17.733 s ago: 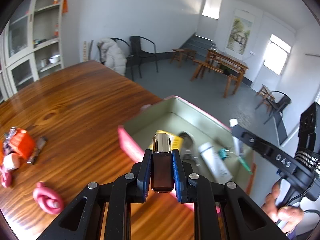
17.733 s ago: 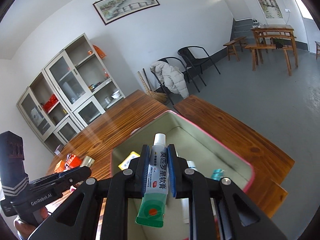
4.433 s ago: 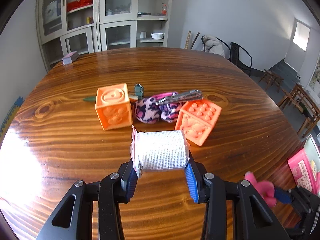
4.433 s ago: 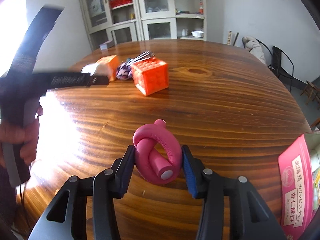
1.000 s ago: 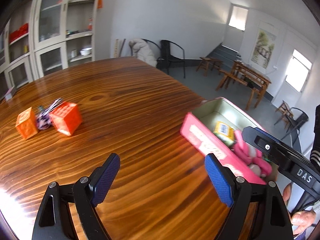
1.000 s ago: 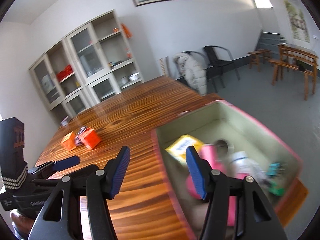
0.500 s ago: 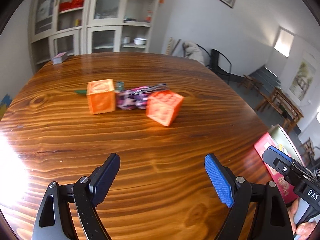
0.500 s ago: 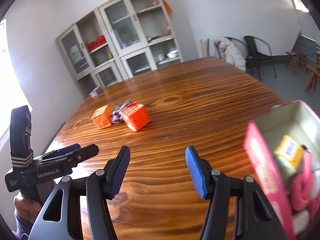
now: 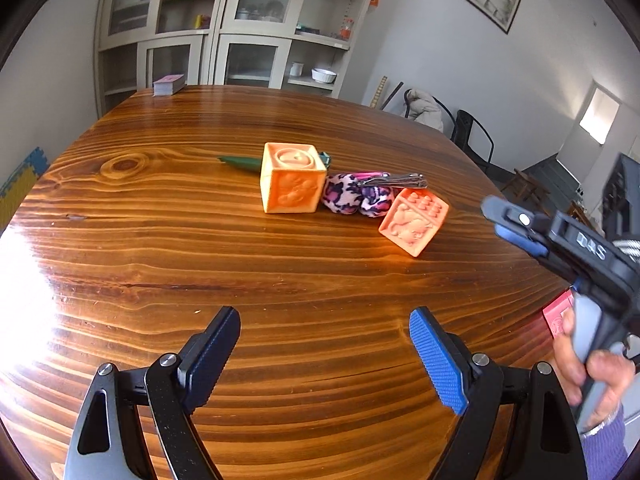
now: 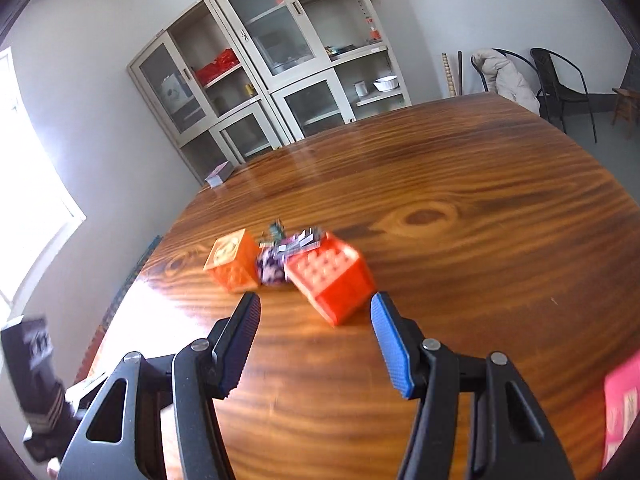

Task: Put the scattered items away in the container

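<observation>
Wooden table (image 9: 168, 240) carries the leftover cluster: two orange embossed cubes (image 9: 292, 178) (image 10: 332, 282), a purple patterned scrunchie (image 9: 352, 200) and nail clippers (image 9: 394, 179) lying across it. Left gripper (image 9: 324, 344) and right gripper (image 10: 314, 332) both gape empty; only the pink container edge (image 10: 622, 404) shows, well apart. Risk: items touch, so grabbing a cube may knock the clippers off.

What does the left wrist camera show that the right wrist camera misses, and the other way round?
Only the left wrist view shows the green pen-like item behind the pale orange cube, the metal clippers lying sharp on the patterned pouch, and the right hand-held gripper with the hand holding it.

Only the right wrist view shows the bright window and a second chair.

Both show the wooden table, both orange cubes, including the tilted cube, the cabinet, and open, empty jaws.
</observation>
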A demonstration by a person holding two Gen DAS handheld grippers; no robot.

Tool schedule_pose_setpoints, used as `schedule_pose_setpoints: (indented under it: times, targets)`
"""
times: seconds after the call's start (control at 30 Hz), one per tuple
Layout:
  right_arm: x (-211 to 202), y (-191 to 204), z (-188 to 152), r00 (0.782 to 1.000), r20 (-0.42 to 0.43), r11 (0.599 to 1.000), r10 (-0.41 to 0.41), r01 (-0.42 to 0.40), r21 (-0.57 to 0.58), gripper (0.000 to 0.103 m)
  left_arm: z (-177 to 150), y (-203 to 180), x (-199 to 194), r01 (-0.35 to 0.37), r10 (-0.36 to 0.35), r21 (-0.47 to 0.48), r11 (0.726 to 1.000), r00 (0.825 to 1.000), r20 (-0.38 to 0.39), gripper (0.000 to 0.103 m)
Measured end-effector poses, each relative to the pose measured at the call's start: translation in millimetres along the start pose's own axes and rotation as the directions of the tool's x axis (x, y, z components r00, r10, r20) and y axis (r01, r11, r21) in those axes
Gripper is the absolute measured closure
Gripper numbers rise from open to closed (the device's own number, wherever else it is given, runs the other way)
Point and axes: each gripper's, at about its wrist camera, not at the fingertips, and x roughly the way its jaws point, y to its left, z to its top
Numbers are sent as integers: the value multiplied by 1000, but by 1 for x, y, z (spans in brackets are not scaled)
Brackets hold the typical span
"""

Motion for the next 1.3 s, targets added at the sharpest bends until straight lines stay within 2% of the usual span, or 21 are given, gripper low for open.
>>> schedule_pose_setpoints:
  times: [0.3, 0.47, 0.8, 0.9, 1.07, 1.13, 1.3]
  targets:
    - [53, 12, 22, 999, 11, 992, -46, 47, -116, 41, -4, 18, 10, -21, 20, -33, 999, 999, -45, 15]
    - [78, 6, 26, 1000, -25, 994, -18, 15, -109, 41, -5, 21, 15, -32, 29, -33, 999, 998, -62, 15]
    - [89, 12, 25, 1000, -20, 982, -17, 12, -189, 41, -8, 22, 25, -52, 50, -26, 998, 994, -92, 15]
    - [87, 15, 23, 999, -5, 975, -44, 41, -216, 49, -9, 22, 27, -57, 54, -24, 998, 994, -95, 15]
    - [83, 11, 23, 1000, 1, 979, -31, 31, -202, 58, -9, 22, 27, -59, 57, -23, 998, 994, -97, 15]
    - [81, 14, 23, 999, 11, 976, -38, 40, -212, 66, -9, 22, 28, -61, 59, -22, 998, 994, -97, 15]
    - [71, 24, 19, 998, 36, 963, -51, 58, -264, 70, -9, 22, 28, -63, 60, -23, 998, 993, -97, 15]
